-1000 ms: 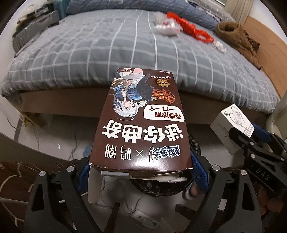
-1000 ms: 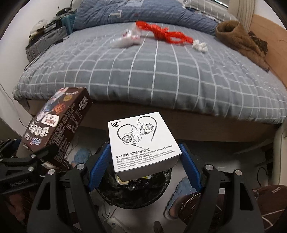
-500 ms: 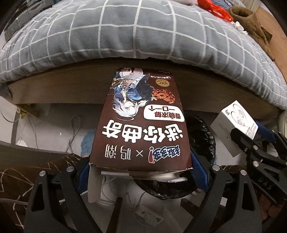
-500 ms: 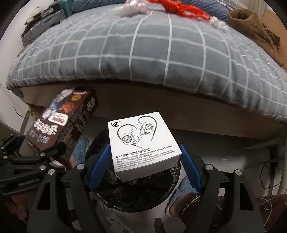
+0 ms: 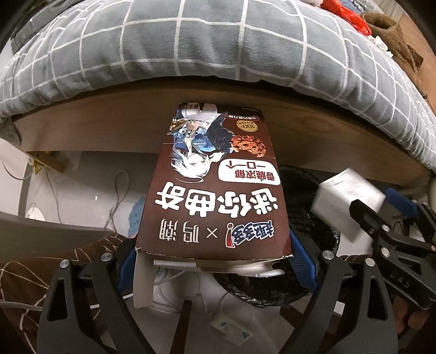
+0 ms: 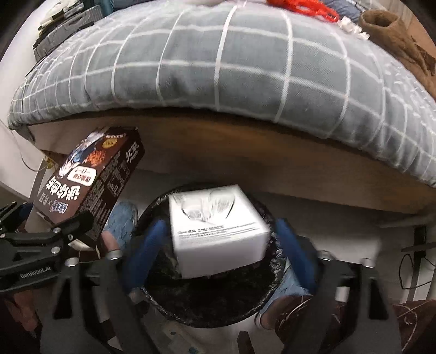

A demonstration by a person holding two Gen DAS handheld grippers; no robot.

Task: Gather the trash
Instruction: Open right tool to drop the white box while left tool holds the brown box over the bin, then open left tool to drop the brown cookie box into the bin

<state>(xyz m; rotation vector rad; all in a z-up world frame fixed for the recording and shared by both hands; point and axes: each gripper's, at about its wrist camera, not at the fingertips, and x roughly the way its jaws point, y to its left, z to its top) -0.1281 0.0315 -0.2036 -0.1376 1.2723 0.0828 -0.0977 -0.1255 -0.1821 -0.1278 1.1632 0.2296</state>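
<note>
My left gripper (image 5: 215,261) is shut on a brown cookie box (image 5: 215,190) and holds it over the near left rim of a black-lined trash bin (image 5: 308,275). The cookie box also shows in the right wrist view (image 6: 92,179). My right gripper (image 6: 218,253) has its blue fingers (image 6: 144,253) spread wide. The white earphone box (image 6: 218,228) is blurred and sits loose between them, above the trash bin (image 6: 212,307). It also shows in the left wrist view (image 5: 346,204).
The bed with a grey checked duvet (image 6: 245,60) and wooden frame (image 6: 272,152) overhangs just behind the bin. A red cord (image 6: 302,8) and brown garment (image 6: 395,35) lie on the bed. Cables (image 5: 117,196) lie on the floor to the left; feet in slippers (image 6: 120,217) stand beside the bin.
Both grippers have dropped lower toward the bin. The right gripper's fingers have spread apart and the white box has slipped free, blurred in motion. The left gripper still grips the cookie box.
</note>
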